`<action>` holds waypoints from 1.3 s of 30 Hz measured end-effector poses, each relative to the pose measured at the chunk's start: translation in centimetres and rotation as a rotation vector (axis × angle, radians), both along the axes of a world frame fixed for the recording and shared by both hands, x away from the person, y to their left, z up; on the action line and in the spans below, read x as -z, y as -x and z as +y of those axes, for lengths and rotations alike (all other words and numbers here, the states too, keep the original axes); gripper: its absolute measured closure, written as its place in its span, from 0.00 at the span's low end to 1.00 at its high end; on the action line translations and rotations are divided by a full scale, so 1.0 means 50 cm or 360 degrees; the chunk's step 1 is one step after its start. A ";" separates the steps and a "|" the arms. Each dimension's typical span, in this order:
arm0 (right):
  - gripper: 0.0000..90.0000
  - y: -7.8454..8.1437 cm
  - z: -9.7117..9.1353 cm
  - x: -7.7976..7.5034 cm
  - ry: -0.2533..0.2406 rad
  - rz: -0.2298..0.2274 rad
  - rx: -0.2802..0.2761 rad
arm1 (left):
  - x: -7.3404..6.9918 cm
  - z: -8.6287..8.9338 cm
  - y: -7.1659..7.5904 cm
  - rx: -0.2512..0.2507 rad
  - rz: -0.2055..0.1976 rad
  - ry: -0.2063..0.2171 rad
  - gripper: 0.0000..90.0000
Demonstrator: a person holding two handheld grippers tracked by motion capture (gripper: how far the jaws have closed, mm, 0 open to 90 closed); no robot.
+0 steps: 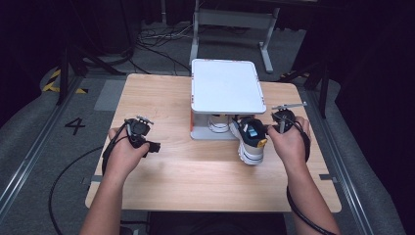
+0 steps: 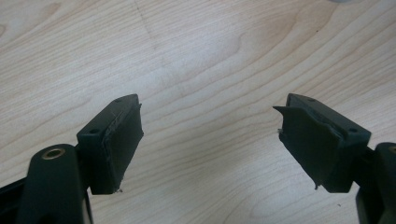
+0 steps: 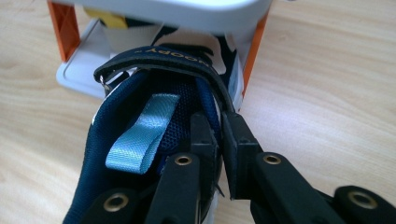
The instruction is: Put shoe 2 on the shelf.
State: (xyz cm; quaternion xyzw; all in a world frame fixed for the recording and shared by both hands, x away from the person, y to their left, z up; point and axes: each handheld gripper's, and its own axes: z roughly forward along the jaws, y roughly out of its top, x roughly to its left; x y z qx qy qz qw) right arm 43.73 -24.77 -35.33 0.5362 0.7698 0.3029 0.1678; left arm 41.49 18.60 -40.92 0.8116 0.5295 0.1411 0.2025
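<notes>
- High view: shoe (image 1: 250,139) on the bench (image 1: 195,171), toe under the white rack (image 1: 225,88), right claw (image 1: 266,129) at its heel
- Left gripper view: left claw (image 2: 210,135) apart, holding nothing
- Right gripper view: right claw (image 3: 219,144) clamped on the soft collar; the shoe looks light and floppy, so pinch deep

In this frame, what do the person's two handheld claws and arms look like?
Both are matte black. The left claw has two blocky jaws with flat dark rubber pads and brass-coloured rivets at the pivots. The right claw is built the same and carries a thin grey plate on top. A black cable trails from each. The forearms are bare, with no sleeves in view.
</notes>
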 end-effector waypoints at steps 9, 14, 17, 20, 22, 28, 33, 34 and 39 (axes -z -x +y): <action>0.93 -0.007 0.039 0.019 0.0016 -0.0122 -0.0011 | 0.000 0.018 0.016 -0.0033 0.0007 0.0001 0.24; 0.93 -0.026 0.047 0.031 -0.0026 -0.0167 -0.0019 | 0.000 0.019 0.017 -0.0032 0.0008 0.0007 0.24; 0.92 -0.035 0.056 0.048 -0.0023 -0.0199 -0.0022 | -0.001 0.018 0.016 -0.0033 0.0010 0.0007 0.24; 0.92 -0.047 0.060 0.071 0.0014 -0.0209 -0.0012 | -0.002 0.017 0.015 -0.0022 0.0005 0.0011 0.24; 0.87 -0.055 0.044 0.087 -0.0023 -0.0280 -0.0009 | -0.002 0.016 0.014 -0.0021 0.0006 0.0012 0.24; 0.63 -0.037 0.024 0.075 -0.0085 -0.0419 -0.0046 | -0.002 0.013 0.011 -0.0015 0.0009 0.0017 0.24; 0.57 0.050 0.000 0.027 -0.0122 -0.0497 -0.0088 | -0.002 0.010 0.009 -0.0012 0.0008 0.0011 0.24; 0.56 0.062 -0.001 0.023 -0.0121 -0.0488 -0.0092 | -0.002 0.008 0.008 -0.0009 0.0007 0.0005 0.24; 0.56 0.091 0.014 0.038 -0.0044 -0.0303 -0.0155 | -0.002 -0.001 0.009 0.0007 0.0011 0.0006 0.24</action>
